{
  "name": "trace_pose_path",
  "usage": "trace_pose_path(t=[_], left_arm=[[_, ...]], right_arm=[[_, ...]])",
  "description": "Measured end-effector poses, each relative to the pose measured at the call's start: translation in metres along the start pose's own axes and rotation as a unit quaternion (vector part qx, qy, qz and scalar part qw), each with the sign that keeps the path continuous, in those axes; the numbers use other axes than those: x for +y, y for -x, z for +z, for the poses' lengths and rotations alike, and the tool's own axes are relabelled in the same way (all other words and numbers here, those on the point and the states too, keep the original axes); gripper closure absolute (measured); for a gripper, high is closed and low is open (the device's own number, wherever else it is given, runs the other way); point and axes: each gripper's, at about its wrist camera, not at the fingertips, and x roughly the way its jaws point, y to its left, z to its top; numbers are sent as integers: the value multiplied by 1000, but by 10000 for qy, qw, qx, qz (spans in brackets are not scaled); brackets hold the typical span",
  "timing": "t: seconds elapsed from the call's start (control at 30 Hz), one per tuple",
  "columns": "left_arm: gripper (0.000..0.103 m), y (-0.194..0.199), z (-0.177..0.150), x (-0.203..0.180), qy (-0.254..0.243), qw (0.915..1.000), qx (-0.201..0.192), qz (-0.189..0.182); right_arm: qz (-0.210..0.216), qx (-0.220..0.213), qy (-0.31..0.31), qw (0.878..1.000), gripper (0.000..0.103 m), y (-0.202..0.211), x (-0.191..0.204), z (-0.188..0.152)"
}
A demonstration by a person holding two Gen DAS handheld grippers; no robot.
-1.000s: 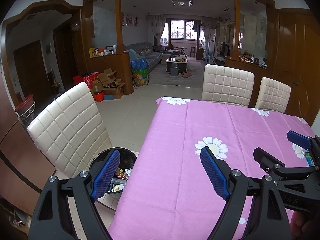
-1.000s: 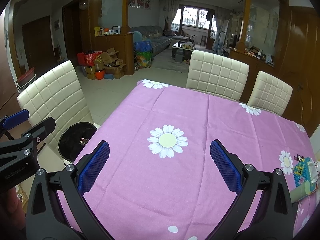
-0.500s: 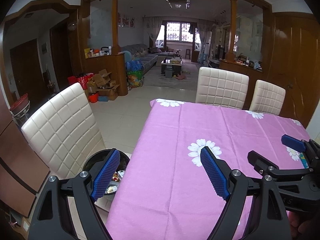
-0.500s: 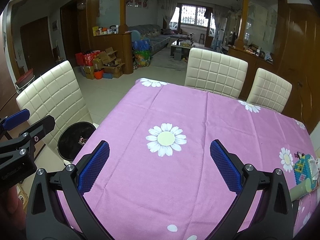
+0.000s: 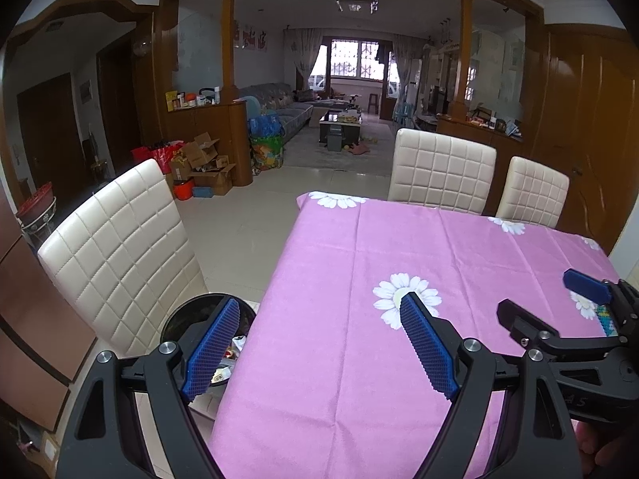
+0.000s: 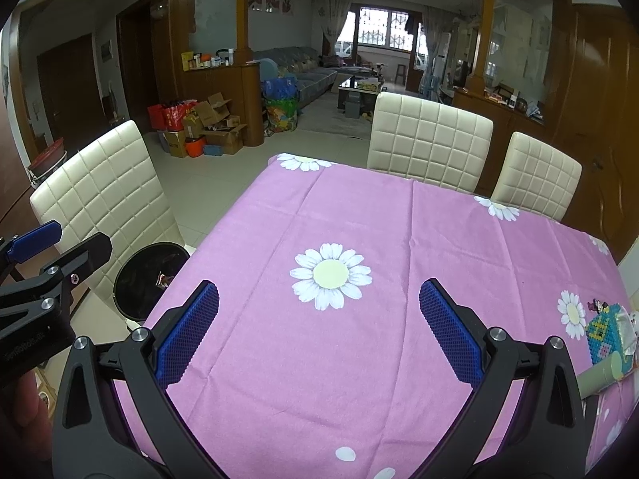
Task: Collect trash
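Observation:
A black round trash bin (image 5: 187,319) stands on the floor beside the table's left edge, with bits of trash inside; it also shows in the right wrist view (image 6: 147,283). My left gripper (image 5: 319,349) is open and empty, over the table's left edge and the bin. My right gripper (image 6: 317,333) is open and empty above the pink daisy tablecloth (image 6: 359,239). Each gripper shows at the edge of the other's view. No loose trash shows on the cloth between the fingers.
A cream quilted chair (image 5: 120,247) stands just behind the bin. Two more cream chairs (image 6: 429,139) stand at the table's far side. A colourful bead box (image 6: 607,335) and a pale tube (image 6: 603,375) lie at the table's right edge.
Both views have tilted up and pulled back slightly; the bin sits lower and nearer the left fingers. Both grippers stay open and empty.

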Motion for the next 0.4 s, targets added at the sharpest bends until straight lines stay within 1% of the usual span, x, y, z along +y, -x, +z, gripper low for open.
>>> trace_pose_path(t=[0.23,0.4], left_arm=[[22,-5,1,1,20,9999,86,101],[22,-6,1,1,-22,9999,78,71]], right_arm=[[-27,-11,-8,10000,4,0,0,2],[-30,0,-13,10000,4,0,-1,2]])
